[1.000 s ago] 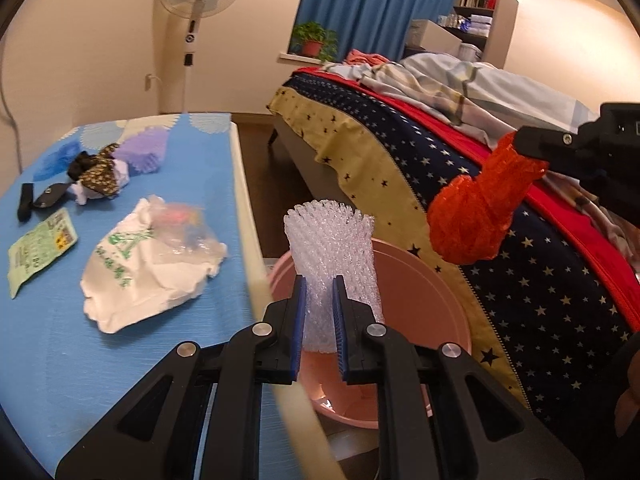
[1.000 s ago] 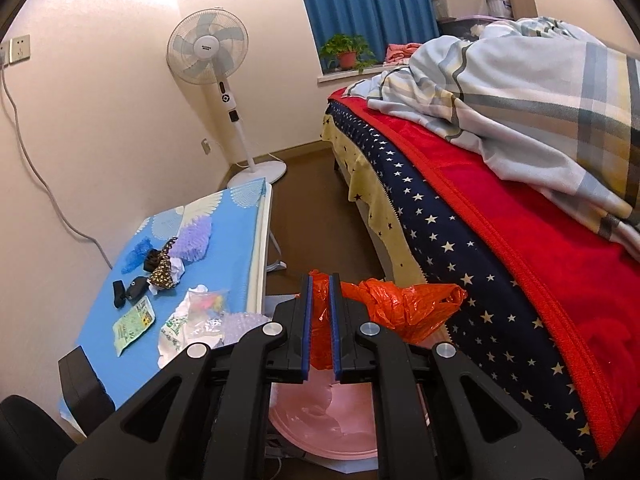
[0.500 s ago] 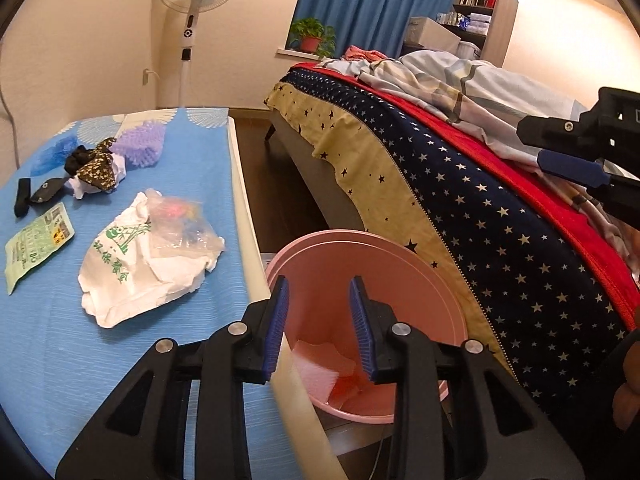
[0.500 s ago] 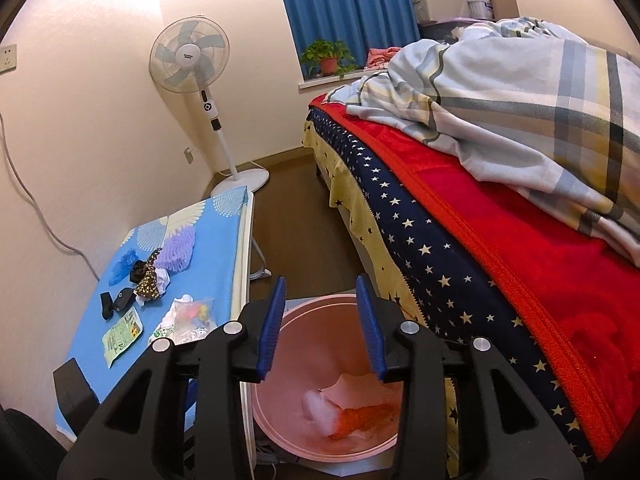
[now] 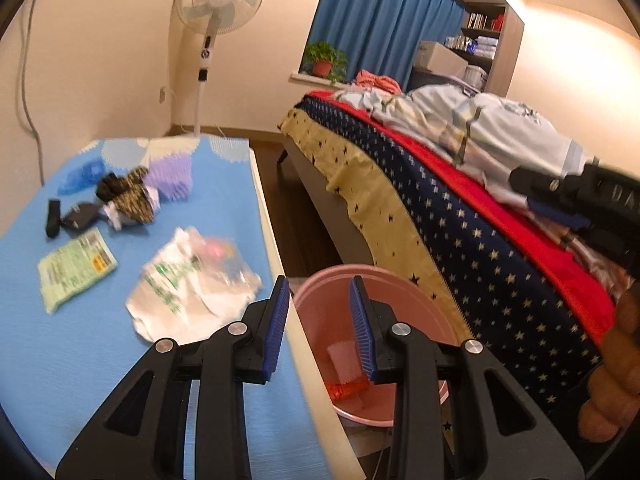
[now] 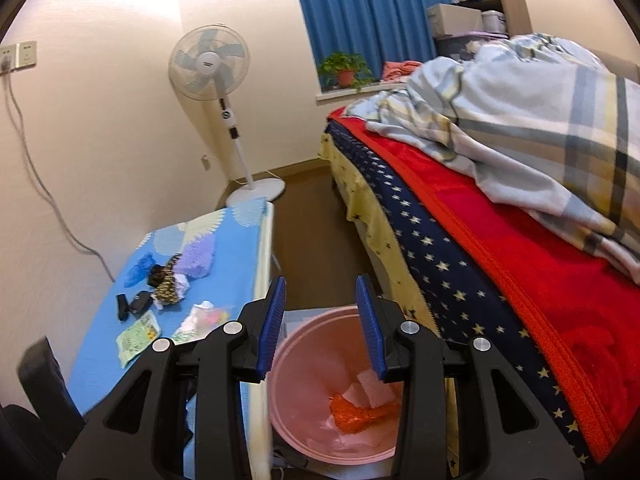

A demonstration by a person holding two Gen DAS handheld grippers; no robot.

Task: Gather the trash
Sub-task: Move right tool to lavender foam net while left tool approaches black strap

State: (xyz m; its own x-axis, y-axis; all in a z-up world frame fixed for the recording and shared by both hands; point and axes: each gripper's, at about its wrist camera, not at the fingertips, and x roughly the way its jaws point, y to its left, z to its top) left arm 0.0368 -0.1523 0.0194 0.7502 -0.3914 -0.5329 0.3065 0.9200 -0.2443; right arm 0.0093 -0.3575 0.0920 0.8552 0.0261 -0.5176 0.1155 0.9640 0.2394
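Note:
A pink bin (image 5: 400, 276) (image 6: 304, 328) stands on the floor between the blue-covered table (image 5: 60, 360) and the bed. Inside it lie a crumpled orange bag (image 6: 360, 412) (image 5: 346, 391) and a white foam sheet (image 6: 374, 388) (image 5: 342, 360). My left gripper (image 5: 319, 284) hangs open and empty over the table's edge and the bin's rim. Above the bin, my right gripper (image 6: 320, 284) is open and empty too. On the table lie a white plastic bag (image 5: 192, 300) (image 6: 204, 318), a green packet (image 5: 76, 268) (image 6: 138, 336) and a purple foam piece (image 5: 170, 174).
Farther back on the table are a leopard-print item (image 5: 134, 200), small black items (image 5: 80, 216) and a blue wad (image 5: 82, 176). The bed (image 6: 520, 280) with star sheet and red blanket fills the right. A standing fan (image 6: 210, 64) is by the wall. A hand (image 5: 616, 380) shows at the right edge.
Both grippers opened: the white foam left my left gripper and the orange bag left my right one, and both now lie in the bin. The left gripper rose and shifted toward the table.

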